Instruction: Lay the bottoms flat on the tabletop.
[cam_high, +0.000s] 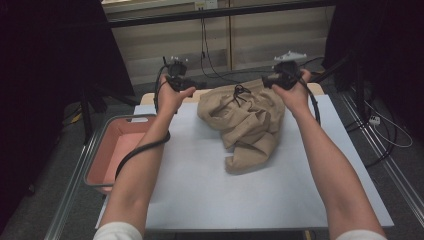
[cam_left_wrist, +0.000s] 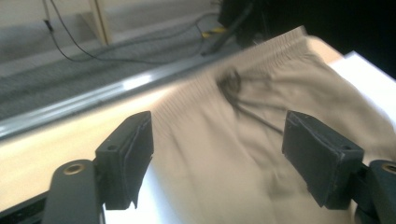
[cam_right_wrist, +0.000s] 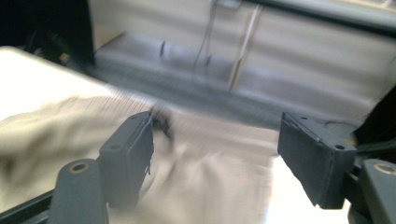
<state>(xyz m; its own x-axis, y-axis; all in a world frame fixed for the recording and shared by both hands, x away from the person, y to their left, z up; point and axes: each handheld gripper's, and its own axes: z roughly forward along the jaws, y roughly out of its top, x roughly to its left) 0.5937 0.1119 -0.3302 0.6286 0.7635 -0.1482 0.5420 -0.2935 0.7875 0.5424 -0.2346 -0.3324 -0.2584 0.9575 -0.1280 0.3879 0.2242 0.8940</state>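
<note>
Lying between claws (cam_high: 197, 84) (cam_high: 265, 80): trousers (cam_high: 245, 122)

I'm looking at a lab-style recording bay: black curtains (cam_high: 50, 75) on both sides, cables (cam_high: 210, 60) trailing over the grey floor, a white-topped counter (cam_high: 200, 190) on metal rails.

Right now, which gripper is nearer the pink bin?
Left. The left gripper hovers just beyond the pink bin; the right gripper is across the tan garment.

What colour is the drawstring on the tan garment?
Black drawstring on the garment; clearest in the high view.
</note>
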